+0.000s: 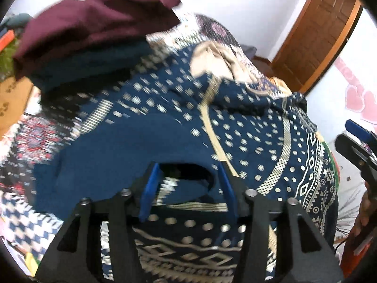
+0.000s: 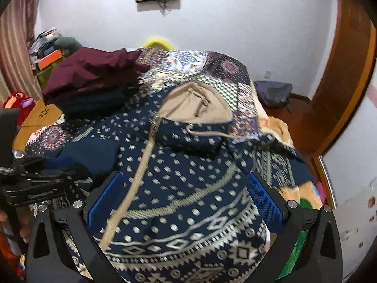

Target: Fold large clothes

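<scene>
A navy hoodie with white dots, patterned bands and a beige-lined hood lies spread on the bed, zipper up. It also shows in the right wrist view. My left gripper is open, its blue pads straddling a fold of the navy cloth at the sleeve area, not closed on it. My right gripper is wide open above the hoodie's front, holding nothing. The right gripper also shows at the right edge of the left wrist view, and the left gripper at the left edge of the right wrist view.
A stack of folded maroon and dark clothes sits at the bed's far left. A patterned bedspread covers the bed. A wooden door, a dark bag on the floor and a wooden table surround it.
</scene>
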The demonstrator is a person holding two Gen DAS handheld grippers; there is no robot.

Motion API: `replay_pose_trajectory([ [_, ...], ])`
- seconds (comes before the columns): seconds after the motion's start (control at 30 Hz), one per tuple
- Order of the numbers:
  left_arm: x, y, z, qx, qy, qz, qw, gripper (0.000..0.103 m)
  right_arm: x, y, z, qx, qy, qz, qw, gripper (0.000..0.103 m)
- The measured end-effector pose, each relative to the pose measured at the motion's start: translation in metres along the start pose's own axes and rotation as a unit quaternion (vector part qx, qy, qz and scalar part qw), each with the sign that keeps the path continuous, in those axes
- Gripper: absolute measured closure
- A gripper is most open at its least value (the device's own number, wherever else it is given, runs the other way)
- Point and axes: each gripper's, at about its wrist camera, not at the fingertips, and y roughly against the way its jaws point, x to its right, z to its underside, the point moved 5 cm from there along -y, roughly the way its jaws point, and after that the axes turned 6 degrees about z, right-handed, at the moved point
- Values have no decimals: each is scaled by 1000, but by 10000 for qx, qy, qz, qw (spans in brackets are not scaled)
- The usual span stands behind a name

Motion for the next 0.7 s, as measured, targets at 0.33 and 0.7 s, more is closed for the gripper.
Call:
replay_pose_trajectory([
  [0.33,-78,83,-10,1026,470,-866,9898,26,-90,-22,-27,-11,1180,-654,9909,0],
  [0.7,-164,115,36,1165,1403,-1405,9731,26,-231,-62,13,-947,2715,-1841,9399,1],
])
